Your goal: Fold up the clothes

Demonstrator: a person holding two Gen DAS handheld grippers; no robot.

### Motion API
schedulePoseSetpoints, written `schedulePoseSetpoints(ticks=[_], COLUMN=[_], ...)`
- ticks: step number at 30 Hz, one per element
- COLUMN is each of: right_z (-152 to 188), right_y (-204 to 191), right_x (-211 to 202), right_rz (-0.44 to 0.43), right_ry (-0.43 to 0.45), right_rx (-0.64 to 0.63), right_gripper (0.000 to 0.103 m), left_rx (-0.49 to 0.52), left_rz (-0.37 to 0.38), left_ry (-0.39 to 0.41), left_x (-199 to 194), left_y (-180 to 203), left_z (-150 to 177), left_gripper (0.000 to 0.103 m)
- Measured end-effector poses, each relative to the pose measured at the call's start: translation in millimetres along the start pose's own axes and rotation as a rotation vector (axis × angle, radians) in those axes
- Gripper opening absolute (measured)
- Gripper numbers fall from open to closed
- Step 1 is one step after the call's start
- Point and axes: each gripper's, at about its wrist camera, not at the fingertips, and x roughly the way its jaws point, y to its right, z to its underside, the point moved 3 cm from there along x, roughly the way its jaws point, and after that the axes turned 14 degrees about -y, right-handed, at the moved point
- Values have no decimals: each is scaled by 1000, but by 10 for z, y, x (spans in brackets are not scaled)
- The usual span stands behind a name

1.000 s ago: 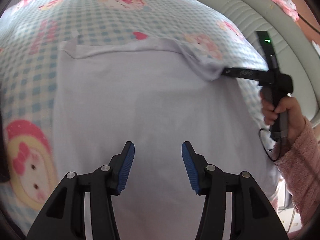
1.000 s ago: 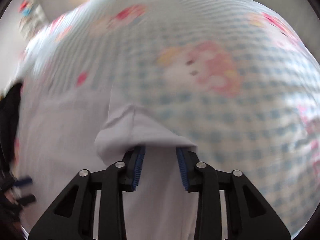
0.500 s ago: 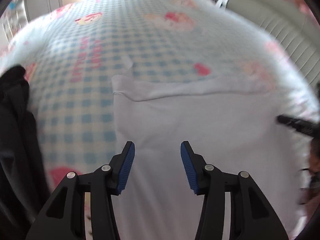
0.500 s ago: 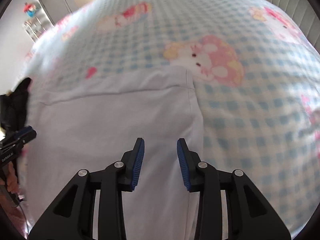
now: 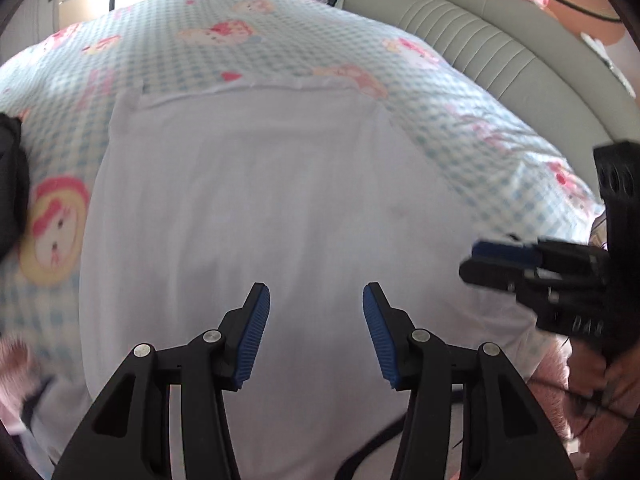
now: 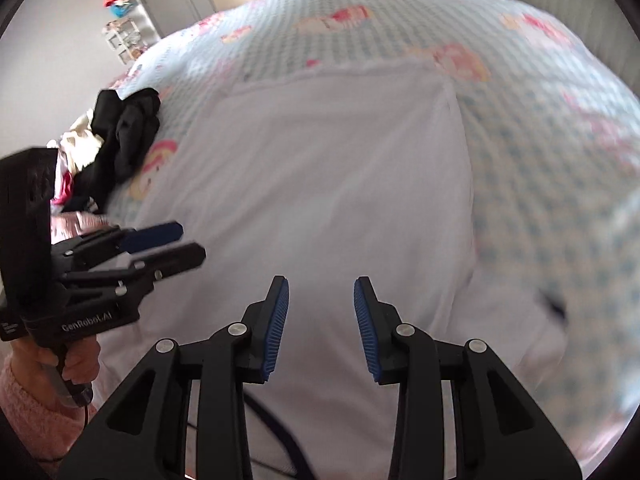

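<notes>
A white garment (image 5: 280,208) (image 6: 332,184) lies flat on the blue-checked cartoon bedsheet (image 5: 248,48) (image 6: 560,184), its far edge folded over as a narrow band. My left gripper (image 5: 316,312) hovers open over the garment's near part, nothing between its blue pads. My right gripper (image 6: 320,308) is open too, empty, above the near middle of the cloth. Each gripper shows in the other's view: the right gripper (image 5: 480,260) at the garment's right edge, the left gripper (image 6: 188,244) at its left edge.
A heap of black and light clothes (image 6: 116,140) lies on the bed left of the garment, also seen as a dark mass (image 5: 10,176). A padded grey headboard (image 5: 500,40) runs along the right. Pink fleece sleeves (image 6: 24,408) hold the grippers. A shelf (image 6: 124,36) stands by the far wall.
The right gripper let go of the garment's far right corner, which now lies flat, and opened. Both grippers have drawn back toward the near end of the garment.
</notes>
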Motion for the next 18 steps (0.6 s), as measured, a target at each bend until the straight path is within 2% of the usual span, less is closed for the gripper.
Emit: schedulePoseSetpoints(ticks=[1, 3, 5, 7, 10, 11, 12, 13, 14, 17, 18], right_z=[123, 332, 508, 681, 812, 850, 889, 922, 935, 1018, 1048], right_y=[-29, -98, -75, -13, -16, -24, -32, -39, -41, -21, -17], right_x=[77, 218, 344, 321, 196, 154, 111, 78, 86, 228, 272], right_rz=[13, 97, 137, 125, 49, 16, -17, -49, -76, -47, -32], right_ry=[-11, -22, -42, -42, -5, 12, 28, 44, 59, 24, 8], right_rx=[11, -5, 9, 51, 70, 75, 80, 88, 106, 143, 150], right_gripper=[34, 34, 34, 34, 34, 34, 34, 34, 34, 34, 34], left_rx=[-9, -28, -38, -47, -90, -123, -157, -181, -162, -112, -129], left_rz=[-14, -45, -113, -191, -179, -166, -154, -148, -169, -225, -204], left_ry=[-1, -4, -34, -65, -29, -11, 8, 21, 14, -8, -18], left_x=[10, 31, 83, 96, -3, -23, -43, -55, -29, 38, 20], left_y=[12, 30, -39, -115, -166, -175, -185, -182, -130, 11, -28], left_z=[91, 271, 426, 625, 867, 927, 987, 1044, 1092, 1236, 1296], left_gripper=[51, 51, 51, 50, 50, 47, 38, 36, 36, 34, 34])
